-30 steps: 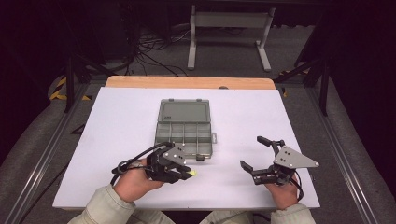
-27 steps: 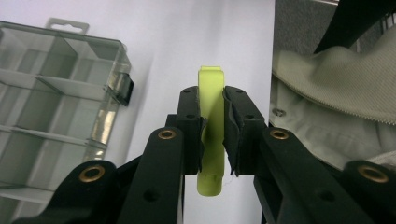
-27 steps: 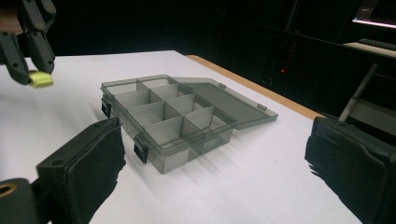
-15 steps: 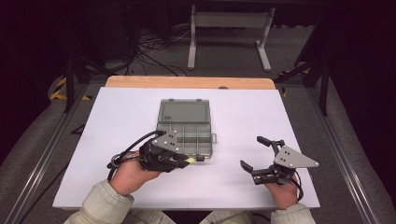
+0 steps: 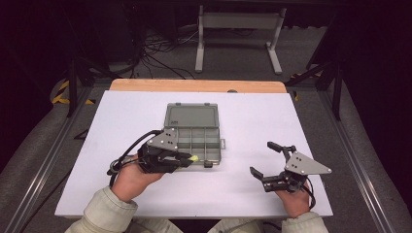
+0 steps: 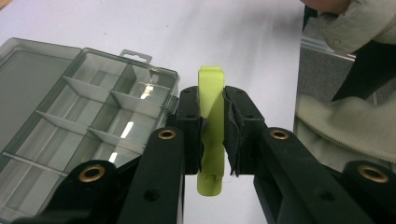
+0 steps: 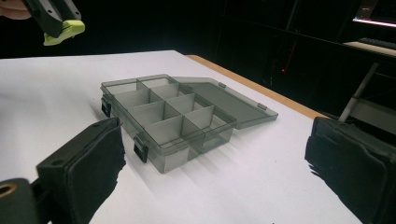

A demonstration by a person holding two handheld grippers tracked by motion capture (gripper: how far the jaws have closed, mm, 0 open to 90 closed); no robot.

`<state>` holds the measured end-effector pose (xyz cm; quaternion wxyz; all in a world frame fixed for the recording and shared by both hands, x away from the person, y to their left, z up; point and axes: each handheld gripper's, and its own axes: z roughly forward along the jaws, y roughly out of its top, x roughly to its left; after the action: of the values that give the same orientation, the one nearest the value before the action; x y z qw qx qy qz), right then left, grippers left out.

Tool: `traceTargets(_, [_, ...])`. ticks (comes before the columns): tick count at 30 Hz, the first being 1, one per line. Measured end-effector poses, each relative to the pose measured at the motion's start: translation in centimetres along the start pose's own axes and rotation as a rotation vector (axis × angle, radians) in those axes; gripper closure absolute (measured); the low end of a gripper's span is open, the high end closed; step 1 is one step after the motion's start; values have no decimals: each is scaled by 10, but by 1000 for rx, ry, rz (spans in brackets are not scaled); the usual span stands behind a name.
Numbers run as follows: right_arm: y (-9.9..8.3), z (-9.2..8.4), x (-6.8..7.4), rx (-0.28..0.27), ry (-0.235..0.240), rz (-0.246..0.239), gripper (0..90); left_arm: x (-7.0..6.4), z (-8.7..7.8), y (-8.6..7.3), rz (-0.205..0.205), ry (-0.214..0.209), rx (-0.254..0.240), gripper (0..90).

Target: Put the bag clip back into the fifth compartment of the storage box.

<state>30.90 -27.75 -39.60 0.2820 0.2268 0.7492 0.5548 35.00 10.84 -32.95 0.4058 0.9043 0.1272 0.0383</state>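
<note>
A grey see-through compartment box lies open mid-table, its lid folded flat on the far side and its several compartments bare. My left gripper is shut on a small yellow-green plastic piece, which stands upright between the pads. The piece hangs over the box's near edge, by the front left compartment. From the right gripper view the same piece shows at the top left, above the table. My right gripper rests at the right of the box, jaws wide open with nothing between them.
The white tabletop ends in a wooden strip at the far side. A metal stand and cables lie on the floor beyond. Black latches stick out from the box's front wall.
My left gripper has carried the yellow-green piece away from the person, up to the box's near edge. The right gripper has stayed put.
</note>
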Motion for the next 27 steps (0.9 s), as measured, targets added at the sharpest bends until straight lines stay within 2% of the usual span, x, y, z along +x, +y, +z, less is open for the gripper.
traceTargets(9, [0,0,0,2,-1,-2,45,7,-8,-4,-54,38,-36,778])
traceTargets(16, [0,0,0,2,0,-1,45,13,-13,-8,-110,85,-57,778])
traceTargets(21, [0,0,0,2,-1,-2,45,18,-15,-11,-145,128,-58,778])
traceTargets(27, [0,0,0,1,-2,-2,45,23,-15,-14,-183,155,-63,778])
